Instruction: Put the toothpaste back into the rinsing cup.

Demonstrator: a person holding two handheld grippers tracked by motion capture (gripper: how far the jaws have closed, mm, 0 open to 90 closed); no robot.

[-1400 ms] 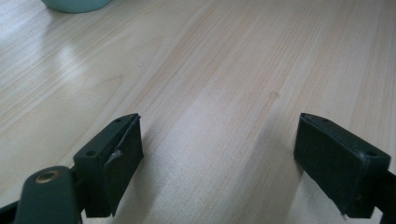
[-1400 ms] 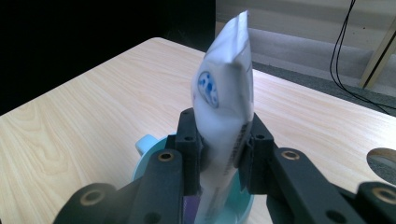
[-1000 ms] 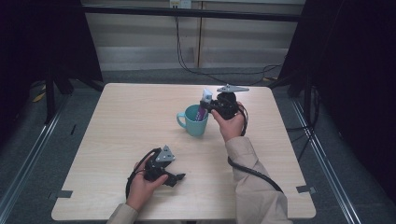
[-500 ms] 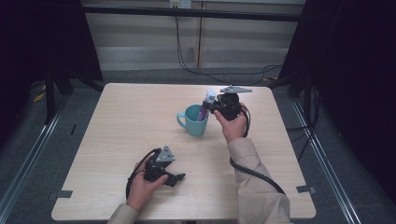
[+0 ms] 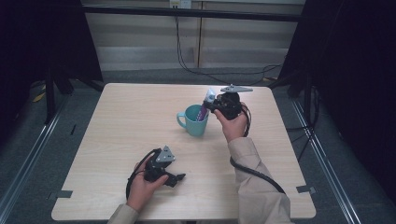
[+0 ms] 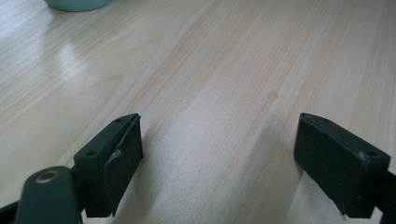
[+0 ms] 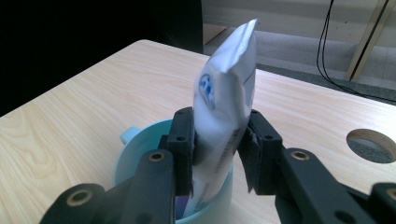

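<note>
Right tongs (image 7: 217, 140): pinching a white packet (image 7: 226, 98) upright, its lower end inside the cup.
Cup (image 5: 192, 122): teal mug near the middle of the table (image 5: 121, 121), handle toward the left.
Left tongs (image 6: 219, 163): spread wide, low over bare wood at the near edge, well apart from the cup.

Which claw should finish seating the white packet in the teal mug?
Right. The right claw already grips the white plastic packet above the teal ceramic mug; the left claw rests open, apart from it.
</note>
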